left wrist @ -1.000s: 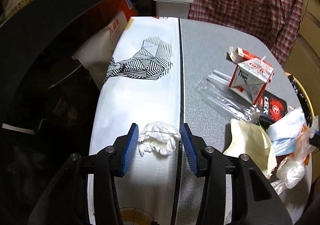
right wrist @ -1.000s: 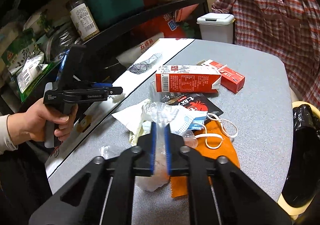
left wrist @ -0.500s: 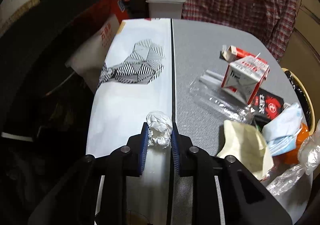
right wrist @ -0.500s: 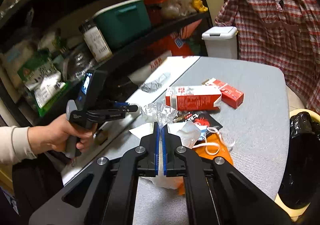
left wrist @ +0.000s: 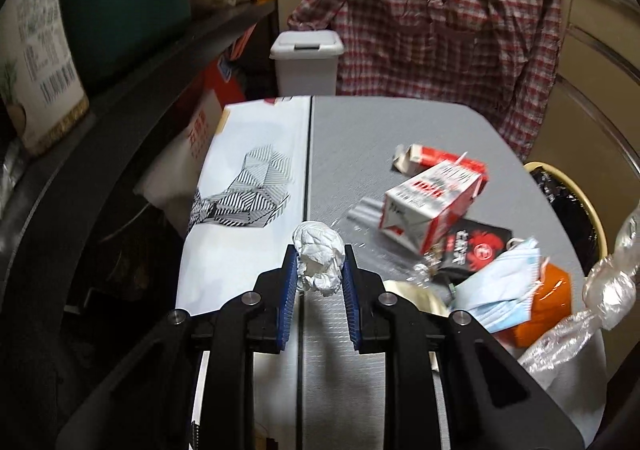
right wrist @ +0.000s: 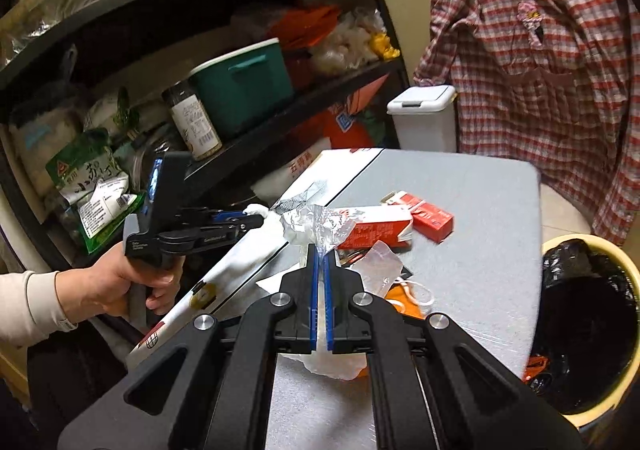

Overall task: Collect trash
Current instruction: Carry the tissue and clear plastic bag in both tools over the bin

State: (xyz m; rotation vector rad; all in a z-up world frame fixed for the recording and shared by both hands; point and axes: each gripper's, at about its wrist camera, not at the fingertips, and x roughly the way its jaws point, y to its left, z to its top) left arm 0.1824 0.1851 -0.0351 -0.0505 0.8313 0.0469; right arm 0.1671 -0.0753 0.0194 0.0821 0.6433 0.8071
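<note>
The left gripper [left wrist: 319,270] pinches a crumpled white tissue [left wrist: 318,254], a tight wrinkled ball lifted clear of the table [left wrist: 360,137], above its seam. Right of the seam lie a red-and-white carton [left wrist: 434,199], a black packet [left wrist: 474,248] and a blue mask [left wrist: 500,292]. The right gripper [right wrist: 320,262], pressed together, holds a clear, crinkled plastic bag [right wrist: 320,221] above the table.
</note>
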